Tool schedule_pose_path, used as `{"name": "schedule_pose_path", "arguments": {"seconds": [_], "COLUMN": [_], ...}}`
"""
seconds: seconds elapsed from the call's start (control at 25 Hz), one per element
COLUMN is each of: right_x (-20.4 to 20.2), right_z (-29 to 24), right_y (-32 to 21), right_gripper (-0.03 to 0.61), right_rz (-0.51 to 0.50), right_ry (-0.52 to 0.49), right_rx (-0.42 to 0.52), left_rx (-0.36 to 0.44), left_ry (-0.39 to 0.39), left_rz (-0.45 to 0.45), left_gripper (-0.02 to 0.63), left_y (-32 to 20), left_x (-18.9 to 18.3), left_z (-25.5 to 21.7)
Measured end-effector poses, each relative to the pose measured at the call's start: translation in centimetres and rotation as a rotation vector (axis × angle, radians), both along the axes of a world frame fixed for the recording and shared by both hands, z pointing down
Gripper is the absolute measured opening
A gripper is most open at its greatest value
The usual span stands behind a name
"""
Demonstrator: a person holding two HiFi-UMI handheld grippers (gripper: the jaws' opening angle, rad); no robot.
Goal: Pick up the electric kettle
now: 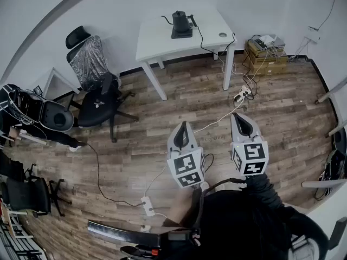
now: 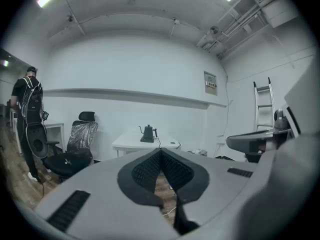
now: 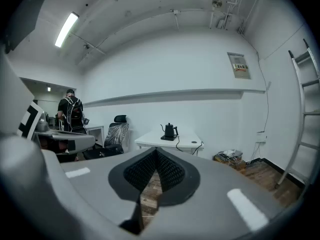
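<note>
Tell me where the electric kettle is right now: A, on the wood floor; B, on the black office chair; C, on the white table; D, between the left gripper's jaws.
C: the electric kettle stands upright on top of the white table.

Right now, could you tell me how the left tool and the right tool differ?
In the head view the left tool ends a little short of the right tool, which reaches slightly farther toward the white table. In its own view the left tool sees the electric kettle just left of its jaw tips; the right tool sees it just right. Both are shut, empty and far from the kettle.
</note>
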State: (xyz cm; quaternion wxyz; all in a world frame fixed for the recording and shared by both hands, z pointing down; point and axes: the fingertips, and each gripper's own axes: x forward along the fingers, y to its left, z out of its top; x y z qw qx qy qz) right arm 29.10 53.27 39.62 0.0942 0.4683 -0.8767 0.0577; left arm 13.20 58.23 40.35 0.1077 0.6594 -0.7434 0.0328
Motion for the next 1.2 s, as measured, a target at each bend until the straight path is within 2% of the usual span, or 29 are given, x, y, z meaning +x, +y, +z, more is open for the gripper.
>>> {"name": "schedule_pose_path", "arguments": {"seconds": [0.6, 0.96, 1.2], "right_x": [0.1, -0.9, -1.7], "right_z": [-0.1, 0.3, 1.8], "right_y": [0.7, 1.1, 2.0], "right_gripper": [0.002, 0.002, 0.002], "right_rz": [0.005, 0.017, 0.053], "right_ry": [-0.008, -0.080, -0.067], "right_rx": [0.007, -0.006, -0.003], "left_rx": [0.000, -0.022, -0.032], "left_ry": [0.011, 0.015, 0.037], "left_rz": [-0.006, -0.003, 0.017], "left_gripper": [0.000, 0.000, 0.000], "left_y": [1.0, 2.0, 2.5], "left_x": [-0.1, -2.7, -4.0], "left_z": [0.0, 0.8, 2.8]}}
